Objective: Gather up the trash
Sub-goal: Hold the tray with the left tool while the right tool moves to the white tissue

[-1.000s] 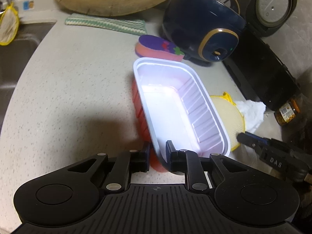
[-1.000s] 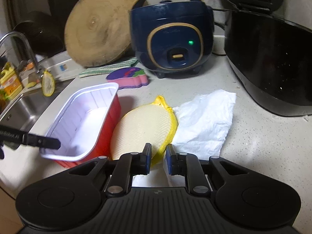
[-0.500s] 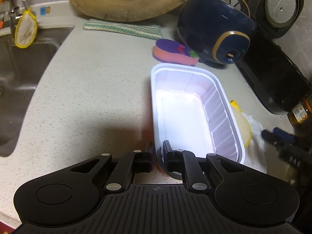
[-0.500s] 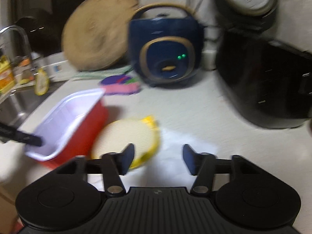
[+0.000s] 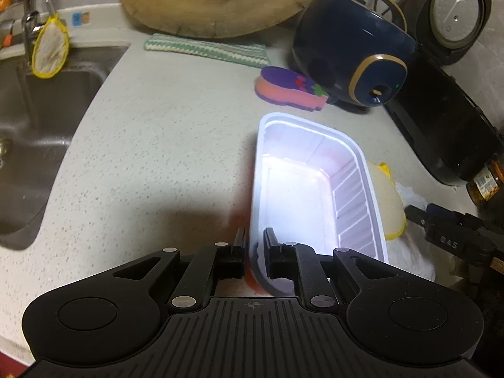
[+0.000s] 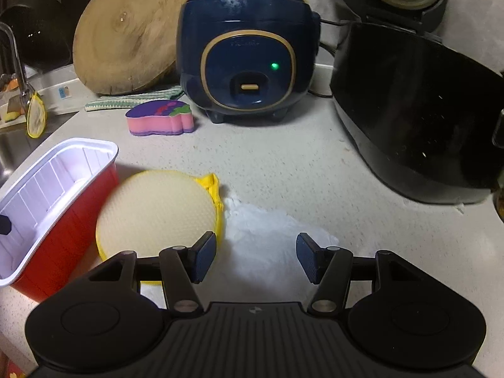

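Two grippers work over the desk [image 5: 157, 157]. Left gripper [image 5: 252, 245] jaws are clamped on the near rim of a red tray [image 5: 315, 189], its long axis running away from them. Right gripper [image 6: 256, 256] jaws stand apart over crumpled white paper [image 6: 267, 239].

Blue rice cooker [image 6: 249, 60], wooden board [image 6: 126, 37]

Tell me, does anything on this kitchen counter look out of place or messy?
Yes. A crumpled white paper towel lies loose on the counter, with a round yellow-edged scrubber lying partly over its edge. The scrubber also leans against the empty red tray instead of lying flat. Nothing looks spilled or broken.
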